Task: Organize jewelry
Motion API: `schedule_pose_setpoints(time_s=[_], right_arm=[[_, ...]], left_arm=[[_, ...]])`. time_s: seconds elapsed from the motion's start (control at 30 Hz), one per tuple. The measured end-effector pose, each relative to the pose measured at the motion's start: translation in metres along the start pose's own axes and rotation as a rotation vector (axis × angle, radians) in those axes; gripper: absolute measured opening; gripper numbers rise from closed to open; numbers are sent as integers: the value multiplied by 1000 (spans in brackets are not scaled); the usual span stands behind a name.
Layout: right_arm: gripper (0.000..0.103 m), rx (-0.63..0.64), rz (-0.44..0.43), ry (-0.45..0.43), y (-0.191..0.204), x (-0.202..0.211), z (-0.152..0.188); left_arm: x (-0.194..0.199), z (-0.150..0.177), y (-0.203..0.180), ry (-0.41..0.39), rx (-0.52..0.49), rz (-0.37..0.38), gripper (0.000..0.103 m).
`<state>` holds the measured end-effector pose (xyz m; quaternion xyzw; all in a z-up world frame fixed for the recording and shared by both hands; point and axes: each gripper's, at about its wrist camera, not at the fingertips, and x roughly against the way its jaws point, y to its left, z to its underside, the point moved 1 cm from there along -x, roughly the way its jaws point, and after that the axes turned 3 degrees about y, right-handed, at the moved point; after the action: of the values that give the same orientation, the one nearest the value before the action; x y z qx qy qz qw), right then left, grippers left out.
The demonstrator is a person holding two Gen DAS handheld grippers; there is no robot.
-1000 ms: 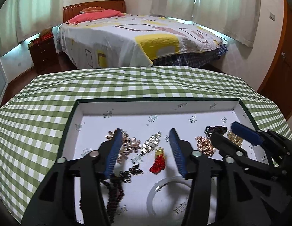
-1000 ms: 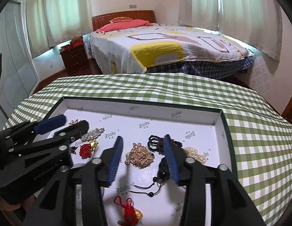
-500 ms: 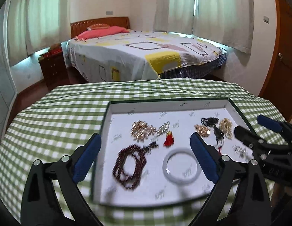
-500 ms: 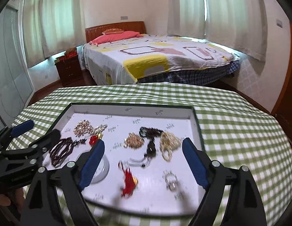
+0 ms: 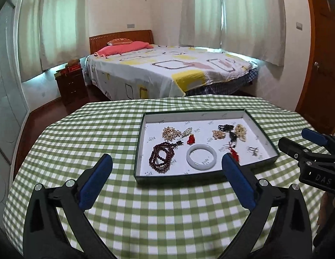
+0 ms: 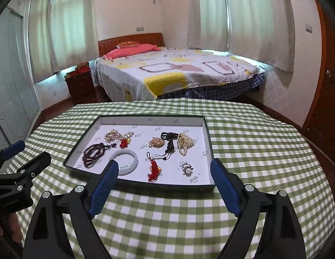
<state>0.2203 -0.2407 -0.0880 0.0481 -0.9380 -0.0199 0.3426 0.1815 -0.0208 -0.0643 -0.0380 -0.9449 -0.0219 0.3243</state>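
Note:
A shallow dark-rimmed tray [image 5: 139,151] [image 6: 208,138] with a white floor lies on the green checked table. In it are a white bangle [image 5: 201,156] [image 6: 132,159], dark red beads [image 5: 161,157] [image 6: 94,152], a red tassel charm [image 6: 153,169], a pearl ring [image 6: 187,168], a pearl strand [image 6: 184,142], gold pieces and a black cord pendant [image 6: 170,145]. My left gripper [image 5: 166,179] is open and empty, held back from the tray's near edge. My right gripper [image 6: 164,185] is open and empty, also in front of the tray.
The round table's checked cloth [image 5: 91,133] stretches around the tray. Beyond it stand a bed [image 5: 167,73], a dark nightstand [image 5: 72,86] and curtained windows. A wooden door [image 5: 323,64] is at the right.
Both grippers have drawn back and up from inside the tray and opened wide. The jewelry lies where it was.

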Motion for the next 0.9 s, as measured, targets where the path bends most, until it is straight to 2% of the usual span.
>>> schedule_pose_setpoints(time_s=[0.17,0.43,0.9], right_arm=[[84,-10,-1,-40,0,31,1],[85,5,4,-85,7,70,5],[85,18,14,-110,14,88,10]], left_arm=[[35,2,7,-21,50,23,98],[78,7,12,-76,49,9,99],[93,12,16,-98,65,-11,99]])
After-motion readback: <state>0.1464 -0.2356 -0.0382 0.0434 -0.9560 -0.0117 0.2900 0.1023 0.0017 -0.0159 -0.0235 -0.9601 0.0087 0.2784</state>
